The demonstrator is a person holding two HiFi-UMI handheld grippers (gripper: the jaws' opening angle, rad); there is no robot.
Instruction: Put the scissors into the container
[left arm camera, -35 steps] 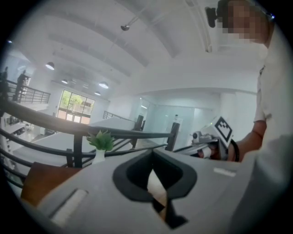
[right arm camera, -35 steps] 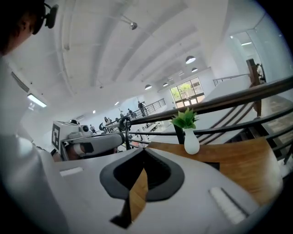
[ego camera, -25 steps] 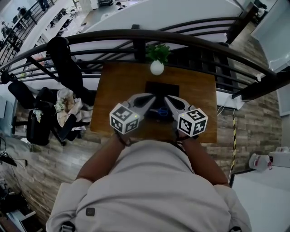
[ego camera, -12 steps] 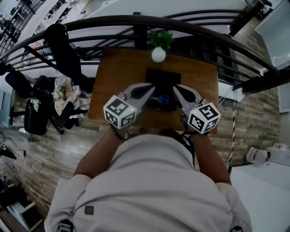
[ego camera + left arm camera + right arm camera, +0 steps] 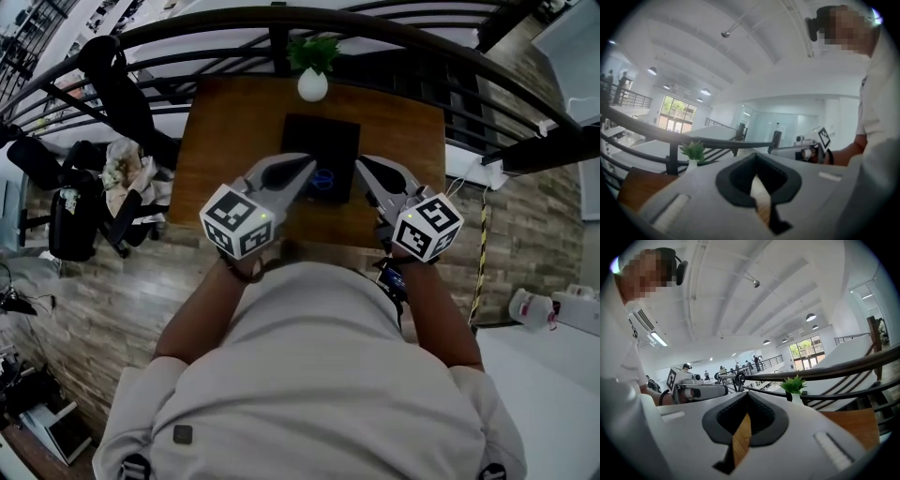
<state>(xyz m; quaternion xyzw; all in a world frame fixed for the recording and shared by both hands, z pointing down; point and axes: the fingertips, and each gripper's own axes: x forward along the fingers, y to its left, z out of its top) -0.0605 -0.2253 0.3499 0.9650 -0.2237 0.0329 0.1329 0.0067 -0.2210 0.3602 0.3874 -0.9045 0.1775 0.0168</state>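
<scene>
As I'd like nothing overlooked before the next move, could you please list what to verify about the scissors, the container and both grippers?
1. Scissors lie inside the black container: ok, as the head view shows it.
2. Left gripper empty, jaws together: ok.
3. Right gripper empty, jaws together: ok.
4. Both grippers clear of the container: cannot tell; their tips overlap its edges in the head view.
5. White vase upright behind the container: ok.
</scene>
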